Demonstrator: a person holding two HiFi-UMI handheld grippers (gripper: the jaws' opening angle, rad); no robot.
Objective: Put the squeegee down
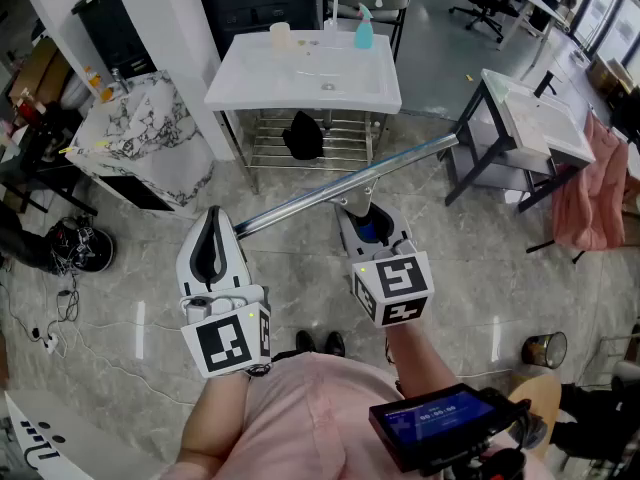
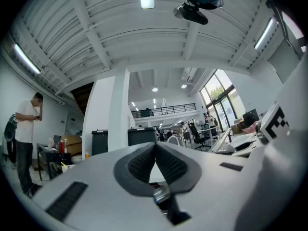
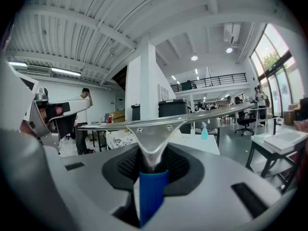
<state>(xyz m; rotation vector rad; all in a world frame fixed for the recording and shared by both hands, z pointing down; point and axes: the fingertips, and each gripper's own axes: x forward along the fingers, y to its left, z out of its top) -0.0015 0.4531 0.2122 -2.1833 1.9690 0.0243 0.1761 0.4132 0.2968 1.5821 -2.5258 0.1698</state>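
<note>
My right gripper [image 1: 362, 220] is shut on the blue handle [image 3: 151, 191] of a squeegee, held in mid-air in front of me. The long metal blade [image 1: 345, 186] runs across from lower left to upper right, above the floor. In the right gripper view [image 3: 153, 165] the blade's neck [image 3: 154, 134] rises from between the black pads, with the blade level across the picture. My left gripper [image 1: 212, 233] is beside the blade's left end, apart from it. In the left gripper view [image 2: 155, 146] its pads meet with nothing between them.
A white sink table [image 1: 305, 68] with a teal spray bottle [image 1: 363, 30] stands ahead. A marble counter [image 1: 140, 138] is at the left, a second white sink stand [image 1: 540, 118] and pink cloth [image 1: 590, 193] at the right. A person [image 2: 26, 138] stands far left.
</note>
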